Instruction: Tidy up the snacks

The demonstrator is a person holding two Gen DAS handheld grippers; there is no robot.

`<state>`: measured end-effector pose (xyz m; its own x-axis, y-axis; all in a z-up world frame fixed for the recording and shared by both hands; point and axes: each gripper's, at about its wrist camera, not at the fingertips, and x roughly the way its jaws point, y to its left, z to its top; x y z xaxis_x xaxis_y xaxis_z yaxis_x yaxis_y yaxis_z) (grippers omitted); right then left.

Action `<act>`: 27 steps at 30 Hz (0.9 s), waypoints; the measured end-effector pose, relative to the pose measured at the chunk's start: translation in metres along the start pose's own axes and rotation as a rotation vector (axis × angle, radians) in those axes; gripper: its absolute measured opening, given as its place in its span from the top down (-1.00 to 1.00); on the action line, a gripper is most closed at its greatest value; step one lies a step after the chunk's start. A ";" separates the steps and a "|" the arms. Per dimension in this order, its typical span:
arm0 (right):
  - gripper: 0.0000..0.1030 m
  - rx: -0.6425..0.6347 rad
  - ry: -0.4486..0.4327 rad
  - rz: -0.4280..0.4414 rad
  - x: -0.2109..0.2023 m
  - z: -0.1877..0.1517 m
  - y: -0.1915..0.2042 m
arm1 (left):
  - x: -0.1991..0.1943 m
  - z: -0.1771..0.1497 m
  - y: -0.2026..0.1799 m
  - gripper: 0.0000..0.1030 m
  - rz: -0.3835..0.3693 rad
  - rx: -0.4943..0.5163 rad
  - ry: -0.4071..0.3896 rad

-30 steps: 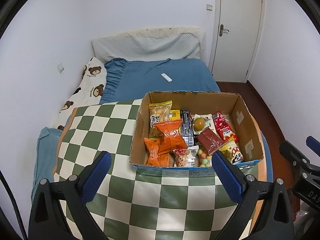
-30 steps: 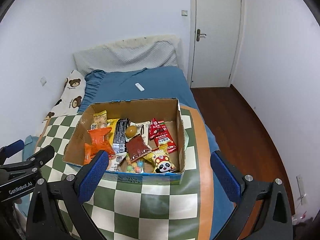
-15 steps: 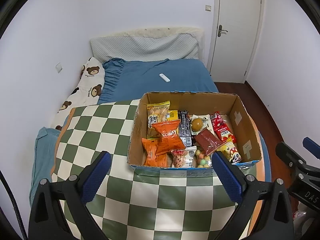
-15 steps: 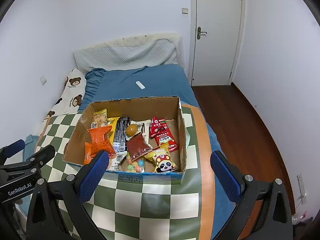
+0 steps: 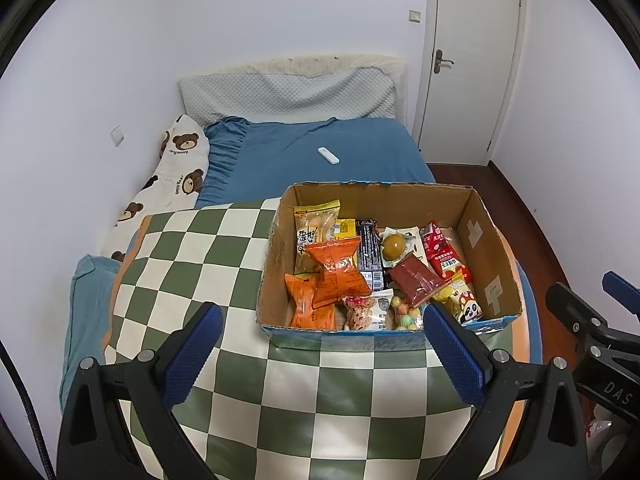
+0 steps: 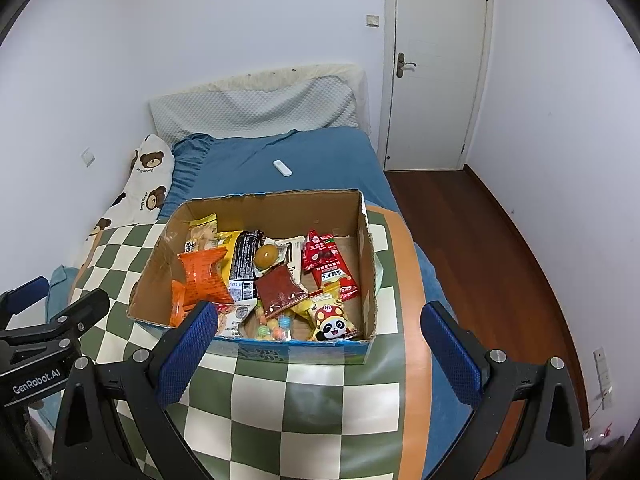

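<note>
While both grippers hover w/ jaws spread wide, left gripper (image 5: 320, 354) & right gripper (image 6: 320, 352) hold nothing; cardboard box (image 5: 486, 240) of snacks (image 5: 340, 272) sits on checkered blanket (image 5: 192, 256) just ahead.

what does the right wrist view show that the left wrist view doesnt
Only the right wrist view shows the wall sockets low by the wood floor and the left gripper from the side. Only the left wrist view shows the right gripper at its edge. Both show the cardboard box of snacks on the checkered cloth, the white remote and the door.
</note>
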<state>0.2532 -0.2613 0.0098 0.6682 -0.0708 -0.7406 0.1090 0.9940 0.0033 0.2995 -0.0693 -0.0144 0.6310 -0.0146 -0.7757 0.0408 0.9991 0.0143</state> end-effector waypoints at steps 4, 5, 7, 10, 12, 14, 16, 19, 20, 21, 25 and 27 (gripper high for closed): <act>-1.00 -0.002 -0.001 0.002 -0.002 -0.001 0.000 | 0.000 0.000 0.000 -1.00 -0.001 0.000 -0.001; -1.00 -0.001 0.000 0.001 -0.003 -0.001 0.000 | 0.000 0.000 0.000 -1.00 -0.001 0.000 -0.002; -1.00 -0.001 0.000 0.002 -0.004 -0.001 0.000 | -0.001 -0.001 0.000 -1.00 0.001 0.002 -0.003; -1.00 -0.002 -0.001 0.002 -0.004 -0.001 0.000 | -0.002 -0.001 0.000 -1.00 -0.001 0.001 -0.003; -1.00 -0.002 -0.002 0.003 -0.004 -0.002 0.000 | -0.003 -0.001 0.000 -1.00 0.000 0.002 -0.004; -1.00 -0.002 -0.003 0.003 -0.006 -0.002 0.000 | -0.003 -0.001 0.000 -1.00 -0.001 0.001 -0.005; -1.00 -0.001 -0.004 0.003 -0.007 -0.002 0.000 | -0.004 -0.002 0.000 -1.00 0.000 0.001 -0.006; -1.00 -0.003 -0.003 0.006 -0.008 -0.003 0.000 | -0.005 -0.002 0.001 -1.00 0.000 0.001 -0.006; -1.00 -0.003 -0.002 0.006 -0.009 -0.003 0.000 | -0.005 -0.002 0.001 -1.00 0.001 0.001 -0.006; -1.00 -0.004 -0.002 0.007 -0.009 -0.004 0.000 | -0.006 -0.002 0.001 -1.00 0.002 0.001 -0.006; -1.00 -0.006 0.000 0.009 -0.011 -0.003 0.000 | -0.009 -0.002 0.001 -1.00 0.001 0.000 -0.007; -1.00 -0.007 -0.002 0.008 -0.012 -0.004 0.000 | -0.011 -0.003 0.001 -1.00 0.003 -0.001 -0.006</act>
<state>0.2425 -0.2603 0.0161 0.6707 -0.0630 -0.7390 0.0987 0.9951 0.0047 0.2900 -0.0678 -0.0075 0.6361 -0.0119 -0.7715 0.0379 0.9992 0.0158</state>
